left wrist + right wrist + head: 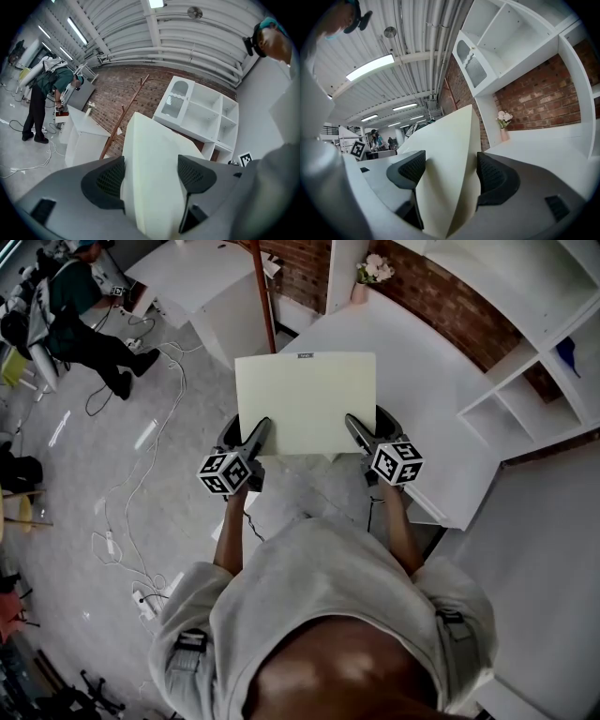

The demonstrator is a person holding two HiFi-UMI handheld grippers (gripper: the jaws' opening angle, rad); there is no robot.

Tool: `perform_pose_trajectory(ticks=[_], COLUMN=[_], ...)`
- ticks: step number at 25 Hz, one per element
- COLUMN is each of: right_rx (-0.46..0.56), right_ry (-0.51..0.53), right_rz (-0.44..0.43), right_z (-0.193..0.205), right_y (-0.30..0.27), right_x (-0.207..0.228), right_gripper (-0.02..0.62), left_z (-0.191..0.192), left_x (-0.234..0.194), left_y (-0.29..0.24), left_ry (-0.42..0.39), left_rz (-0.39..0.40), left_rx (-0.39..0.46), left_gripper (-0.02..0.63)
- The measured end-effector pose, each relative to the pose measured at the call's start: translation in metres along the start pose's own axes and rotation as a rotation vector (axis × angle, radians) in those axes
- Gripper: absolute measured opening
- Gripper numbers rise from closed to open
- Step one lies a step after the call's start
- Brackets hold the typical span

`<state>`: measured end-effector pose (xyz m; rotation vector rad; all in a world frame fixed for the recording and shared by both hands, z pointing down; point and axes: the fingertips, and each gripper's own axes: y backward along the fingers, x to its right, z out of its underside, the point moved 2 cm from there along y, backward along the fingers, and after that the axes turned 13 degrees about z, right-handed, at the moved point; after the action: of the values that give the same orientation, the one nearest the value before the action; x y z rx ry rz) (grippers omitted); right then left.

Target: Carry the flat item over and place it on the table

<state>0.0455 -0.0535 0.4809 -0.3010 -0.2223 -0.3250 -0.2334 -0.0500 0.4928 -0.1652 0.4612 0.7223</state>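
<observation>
A pale cream flat board [306, 401] is held level in front of me, over the near edge of the white table [422, 362]. My left gripper [258, 434] is shut on the board's near left corner and my right gripper [354, 432] is shut on its near right corner. In the left gripper view the board [152, 173] fills the space between the dark pads [108, 180]. The right gripper view shows the board [447, 173] wedged between that gripper's pads [493, 176], its far corner pointing up.
White shelving [534, 381] stands right of the table against a brick wall [450, 296]. A small pink vase of flowers [367, 276] sits at the table's far edge. A wooden coat stand [262, 296] rises to the left. Cables [131, 493] cross the floor, and a person [80, 306] stands far left.
</observation>
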Motion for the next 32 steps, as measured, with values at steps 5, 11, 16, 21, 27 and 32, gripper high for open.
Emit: perform_pose_trajectory(ticks=[5, 11, 16, 21, 27, 32], right_rx=[0.004, -0.008, -0.014, -0.038, -0.053, -0.056], right_ry=[-0.016, -0.019, -0.027, -0.034, -0.027, -0.029], right_rz=[0.017, 0.044, 0.058, 0.070, 0.063, 0.051], right_z=[0.003, 0.011, 0.014, 0.019, 0.012, -0.001], right_y=[-0.009, -0.006, -0.004, -0.011, -0.038, -0.069], right_x=[-0.002, 0.002, 0.011, 0.022, 0.042, 0.063], right_gripper=[0.359, 0.357, 0.357, 0.356, 0.356, 0.356], left_z=[-0.002, 0.008, 0.014, 0.022, 0.025, 0.015], left_x=[-0.013, -0.015, -0.014, -0.020, -0.034, -0.047], left_y=[-0.004, -0.007, -0.016, -0.028, -0.055, -0.090], left_ry=[0.002, 0.022, 0.029, 0.048, 0.061, 0.049], left_rz=[0.011, 0.024, 0.033, 0.027, 0.014, 0.007], left_rx=[0.000, -0.018, -0.029, -0.048, -0.046, -0.047], left_gripper=[0.364, 0.364, 0.364, 0.364, 0.364, 0.364])
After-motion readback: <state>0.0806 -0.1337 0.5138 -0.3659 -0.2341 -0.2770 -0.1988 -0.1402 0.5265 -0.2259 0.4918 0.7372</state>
